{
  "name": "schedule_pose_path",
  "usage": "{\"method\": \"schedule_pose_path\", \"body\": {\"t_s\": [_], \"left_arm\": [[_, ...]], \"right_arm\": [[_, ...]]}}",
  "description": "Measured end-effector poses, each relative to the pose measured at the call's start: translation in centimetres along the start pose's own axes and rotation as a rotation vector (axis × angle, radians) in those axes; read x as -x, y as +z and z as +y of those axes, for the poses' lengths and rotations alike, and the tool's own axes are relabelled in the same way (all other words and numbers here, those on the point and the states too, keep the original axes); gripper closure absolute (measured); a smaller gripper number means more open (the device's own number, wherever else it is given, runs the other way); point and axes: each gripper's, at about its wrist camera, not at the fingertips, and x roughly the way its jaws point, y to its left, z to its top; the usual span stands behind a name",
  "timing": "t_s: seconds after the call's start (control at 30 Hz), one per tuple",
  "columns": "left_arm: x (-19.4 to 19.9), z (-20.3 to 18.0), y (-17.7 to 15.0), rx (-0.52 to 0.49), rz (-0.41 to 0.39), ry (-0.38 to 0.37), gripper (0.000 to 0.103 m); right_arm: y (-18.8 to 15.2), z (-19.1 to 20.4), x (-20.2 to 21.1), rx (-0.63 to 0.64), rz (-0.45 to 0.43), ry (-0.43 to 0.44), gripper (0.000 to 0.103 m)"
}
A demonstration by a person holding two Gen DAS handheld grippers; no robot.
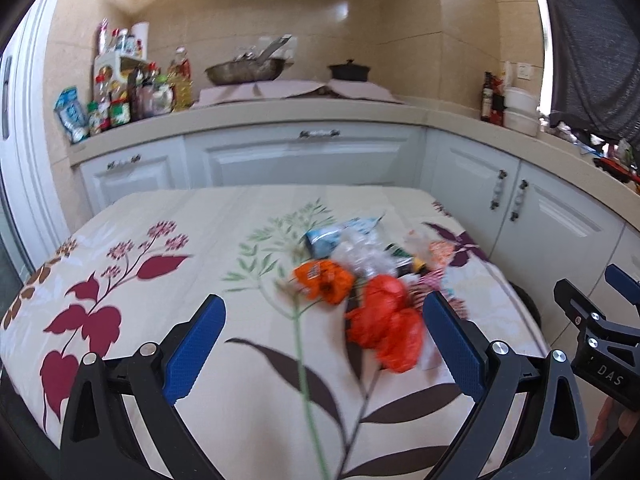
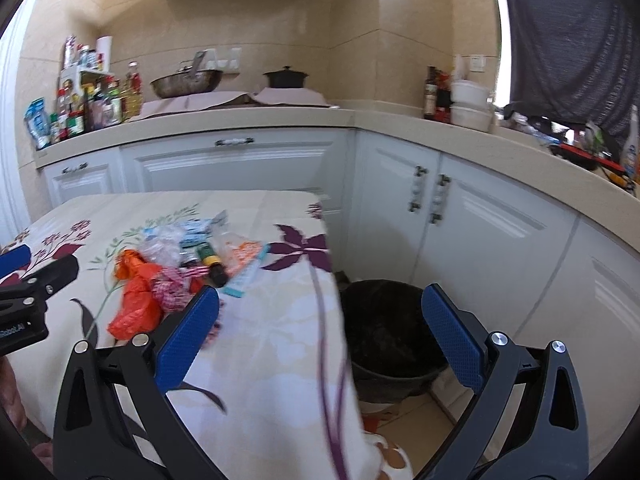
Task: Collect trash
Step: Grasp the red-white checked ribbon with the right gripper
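Hovering released, the left claw point(image 1: 322, 338) faces the trash pile point(image 1: 372, 272) heaped right of center on the desk point(image 1: 160, 216). Lower right, the right claw point(image 2: 320, 330), also spread wide, overhangs the black bin point(image 2: 384, 320), probably placed beside the desk for easy drops.
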Motion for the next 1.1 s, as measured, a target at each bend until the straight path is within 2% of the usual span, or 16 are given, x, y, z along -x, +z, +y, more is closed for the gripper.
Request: {"method": "schedule_pose_path", "body": {"t_s": [0.33,0.47,0.63,0.73,0.8,0.87,0.93,1.1], "left_arm": [[-1.2,3.2,-0.7,0.027,0.035,0.053,0.007],[-1.9,4.1,-0.8,0.054,0.061,0.046,0.007],[-2.5,5.3,-0.9,0.082,0.08,0.048,0.007],[-2.7,5.7,-0.9,0.093,0.083,0.049,0.007],[-2.7,5.7,-0.9,0.095,0.085,0.047,0.007],[-2.7,5.7,-0.9,0.093,0.085,0.044,0.007],[-2.9,5.5,-0.9,0.091,0.087,0.04,0.007],[-2.9,4.6,-0.9,0.083,0.092,0.025,0.007]], "right_arm": [[1.0,5.2,-3.1,0.068,0.05,0.149,0.006],[1.1,7.0,-4.7,0.105,0.101,0.191,0.024],[1.0,8.2,-6.3,0.134,0.165,0.211,0.036],[0.7,8.5,-6.9,0.145,0.196,0.211,0.04],[0.5,8.4,-7.3,0.147,0.215,0.221,0.047],[0.3,8.3,-7.6,0.135,0.233,0.248,0.063],[0.2,8.1,-7.7,0.125,0.246,0.263,0.071],[0.0,6.9,-6.8,0.097,0.226,0.276,0.076]]}}
